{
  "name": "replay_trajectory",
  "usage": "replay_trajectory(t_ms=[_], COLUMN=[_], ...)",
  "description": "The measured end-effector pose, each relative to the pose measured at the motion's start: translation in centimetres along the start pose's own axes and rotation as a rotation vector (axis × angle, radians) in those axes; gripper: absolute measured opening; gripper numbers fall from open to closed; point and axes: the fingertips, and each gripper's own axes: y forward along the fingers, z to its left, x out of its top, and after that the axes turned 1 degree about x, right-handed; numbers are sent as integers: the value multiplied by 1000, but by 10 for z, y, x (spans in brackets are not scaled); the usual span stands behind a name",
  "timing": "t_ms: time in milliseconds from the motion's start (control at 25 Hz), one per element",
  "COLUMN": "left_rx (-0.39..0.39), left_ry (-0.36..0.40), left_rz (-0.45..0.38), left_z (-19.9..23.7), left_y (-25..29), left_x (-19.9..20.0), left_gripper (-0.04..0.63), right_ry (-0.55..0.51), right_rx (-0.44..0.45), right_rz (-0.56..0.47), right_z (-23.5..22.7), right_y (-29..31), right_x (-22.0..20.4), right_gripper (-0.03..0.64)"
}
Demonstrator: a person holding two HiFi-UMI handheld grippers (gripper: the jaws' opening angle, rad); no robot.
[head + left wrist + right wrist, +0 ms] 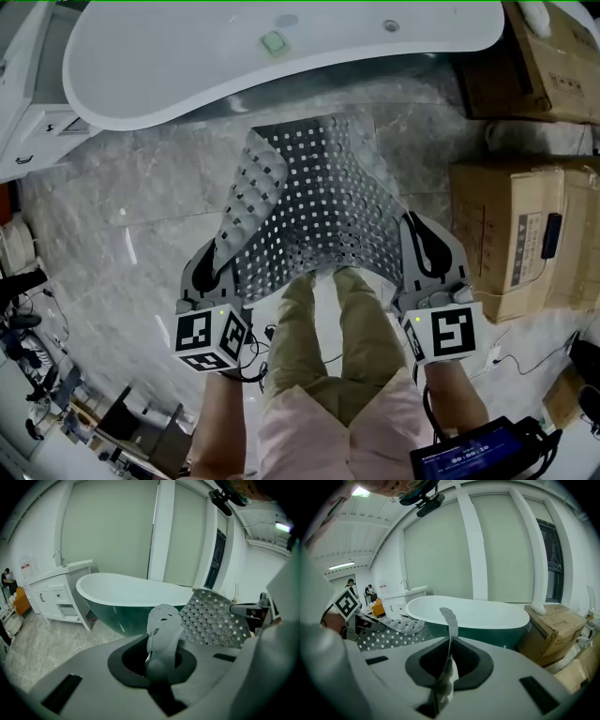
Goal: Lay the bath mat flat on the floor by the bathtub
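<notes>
Bath mat held up just short of the bathtub, not yet laid.

The bath mat (323,202) sags above the floor (122,234) on the bathtub's (234,56) near side. Its near corners are pinched in the closed left gripper (216,267) and right gripper (417,255). Its left edge curls over, so lowering now would likely trap a fold.

Cardboard box (511,234): right side of the head view, brown, closed.
Second cardboard box (548,56): upper right corner, partly cut off.
White cabinet (54,597): left in the left gripper view, with drawers; faucet (58,556) on top.
Cables (33,319): lower left edge of the head view.
Black device (473,453): bottom right corner.
</notes>
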Motion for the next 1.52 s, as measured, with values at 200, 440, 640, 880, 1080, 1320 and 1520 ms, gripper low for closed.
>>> replay_trajectory(t_ms=[200,440,640,880,1080,1320,1520], left_rx=[1,-4,-27,-47,-13,-12,-14], left_ry=[-12,-1,9,-1,-41,-41,-55], left_rz=[-4,10,-2,-3,3,21,32], left_z=[0,10,18,24,25,20,20], left_y=[-5,-3,-12,-13,-1,15,28], left_x=[1,-1,7,9,5,-10,-23], left_gripper=[38,38,38,38,38,38,38], right_ry=[1,1,-5,2,17,24,30], right_rx=[-11,-33,-54,-85,-88,-94,-96], right_rz=[0,-2,6,-10,-8,-6,2], right_z=[-3,0,16,28,24,15,13], right_y=[2,4,1,-3,1,9,15], right_x=[2,3,8,13,4,-10,-22], right_gripper=[29,29,29,28,28,28,28])
